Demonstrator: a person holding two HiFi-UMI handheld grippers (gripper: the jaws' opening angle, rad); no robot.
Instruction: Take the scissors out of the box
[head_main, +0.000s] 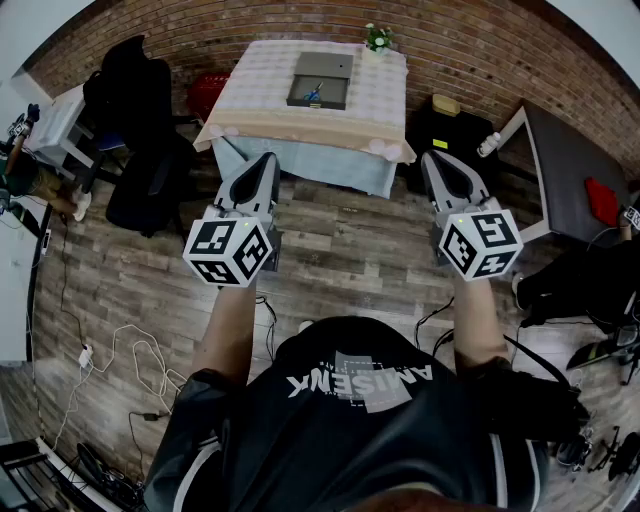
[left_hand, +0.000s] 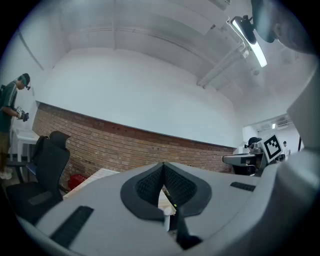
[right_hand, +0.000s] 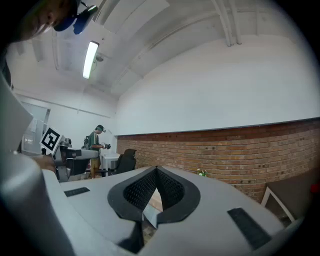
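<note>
A shallow grey box (head_main: 321, 79) lies open on a table with a pale checked cloth (head_main: 258, 95), far ahead by the brick wall. Inside the box I make out scissors with blue handles (head_main: 313, 94). My left gripper (head_main: 267, 160) and right gripper (head_main: 433, 160) are held level over the wooden floor, well short of the table, pointing towards it. The jaws of both are pressed together at the tips, with nothing between them. In the left gripper view the left gripper (left_hand: 163, 167) shows its jaws meeting, as does the right gripper (right_hand: 156, 170) in the right gripper view.
A black office chair (head_main: 132, 130) and a red item (head_main: 206, 94) stand left of the table. A small flowering plant (head_main: 378, 38) sits on its far corner. A dark table (head_main: 568, 165) stands at the right. Cables (head_main: 115, 362) trail on the floor. A person (right_hand: 95, 146) stands far off.
</note>
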